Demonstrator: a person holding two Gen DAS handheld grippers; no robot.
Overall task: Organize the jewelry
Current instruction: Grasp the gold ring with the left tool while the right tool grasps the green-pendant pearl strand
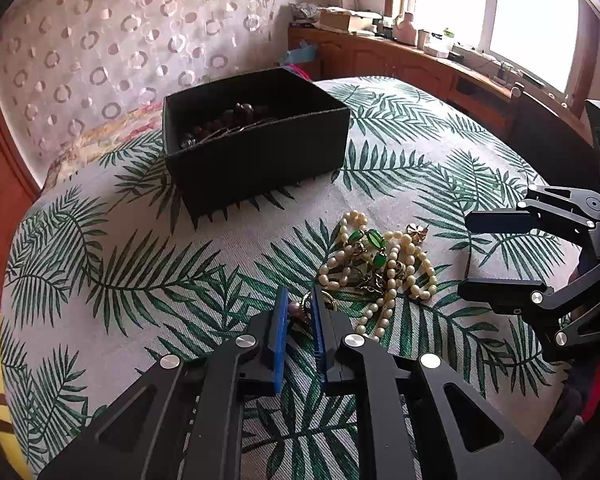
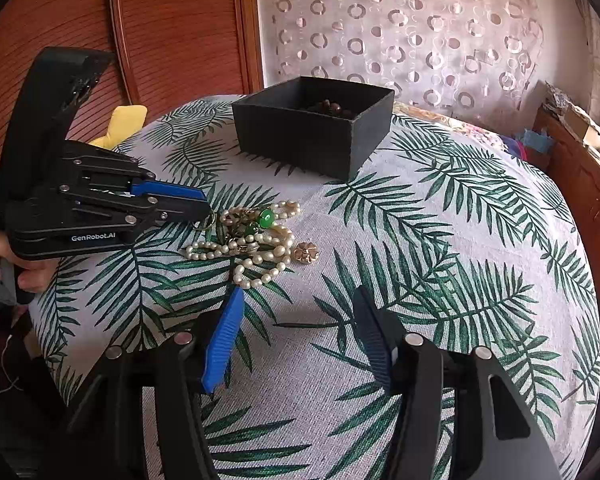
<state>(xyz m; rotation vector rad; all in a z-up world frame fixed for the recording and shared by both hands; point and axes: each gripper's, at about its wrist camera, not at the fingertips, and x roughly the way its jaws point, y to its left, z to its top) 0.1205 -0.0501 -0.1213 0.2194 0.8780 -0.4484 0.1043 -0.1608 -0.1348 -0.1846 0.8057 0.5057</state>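
- Lying in a tangled heap on the leaf-print cloth [image 2: 420, 216]: jewelry pile [image 1: 380, 264], made up of a cream pearl strand, green stones and gold-toned links.
- Gold flower-shaped piece [image 2: 306, 253]: rests on the cloth at the edge of the heap, just beside the pearls.
- Black box [image 1: 255, 140]: open-topped, stands on the cloth well beyond the heap; dark brown beads [image 1: 227, 120] lie inside it.
- Left gripper [image 1: 300, 308]: low over the cloth at the near edge of the heap, blue-lined fingers drawn close together around a small pinkish bead piece [image 1: 295, 308] with a gold ring; whether it is attached to the heap cannot be told. In the right wrist view its tips sit against the side of the heap.
- Right gripper [image 2: 300, 300]: fingers spread wide apart, nothing between them, poised just short of the nearest pearl loop.
- Hand [image 2: 3, 256]: seen at the picture's edge, holding the left gripper's handle.
- Background: patterned curtain [image 1: 119, 40] with ring shapes, wooden cabinet [image 1: 400, 60] under a bright window, yellow cushion [image 2: 123, 124] beside the table.
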